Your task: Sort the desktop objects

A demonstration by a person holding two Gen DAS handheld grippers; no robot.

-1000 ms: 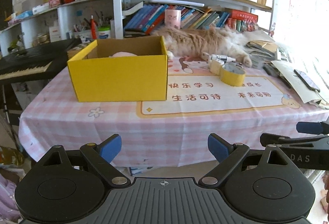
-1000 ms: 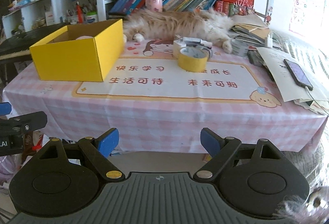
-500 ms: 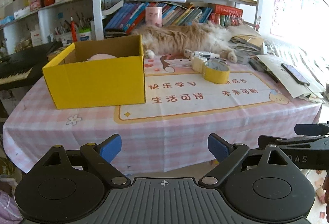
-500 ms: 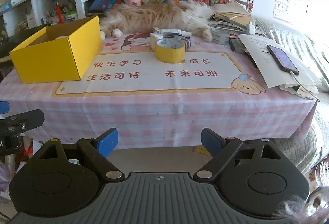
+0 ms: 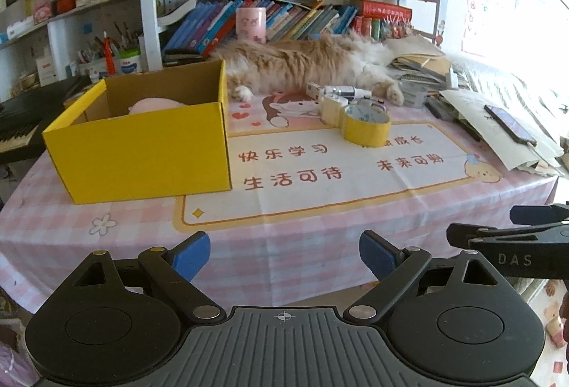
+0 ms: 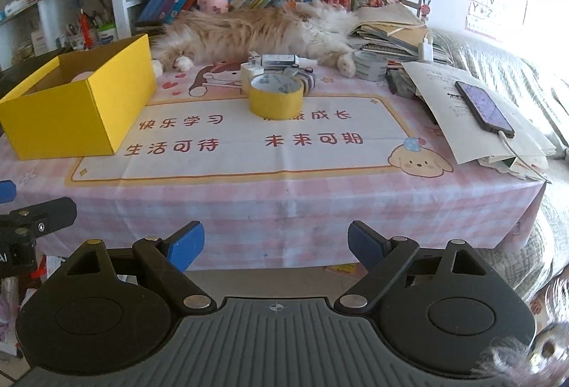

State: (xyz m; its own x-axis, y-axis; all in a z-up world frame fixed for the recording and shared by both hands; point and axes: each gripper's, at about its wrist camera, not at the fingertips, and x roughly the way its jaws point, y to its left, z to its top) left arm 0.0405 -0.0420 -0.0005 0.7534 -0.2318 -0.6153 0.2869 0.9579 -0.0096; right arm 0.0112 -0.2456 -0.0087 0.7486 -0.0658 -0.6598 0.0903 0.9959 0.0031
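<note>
A yellow cardboard box (image 5: 149, 145) (image 6: 71, 109) stands open on the left of the pink checked table, with a pale pink thing (image 5: 156, 103) inside. A yellow tape roll (image 5: 366, 127) (image 6: 275, 97) rests mid-table, and small items, a white plug and a tube (image 6: 281, 62), lie just behind it. My left gripper (image 5: 284, 253) hangs open and empty in front of the table's near edge. My right gripper (image 6: 275, 245) is likewise open and empty, off the table's front; its side shows in the left wrist view (image 5: 512, 237).
An orange cat (image 5: 309, 62) (image 6: 256, 31) sprawls along the back of the table. A phone (image 6: 483, 106) lies on papers at the right, with a grey tape roll (image 6: 370, 65) and stacked books nearby. Bookshelves rise behind; a black keyboard (image 5: 21, 124) sits left.
Both views have swung so the table contents sit further left in frame and look a little nearer. Both grippers stay open and empty.
</note>
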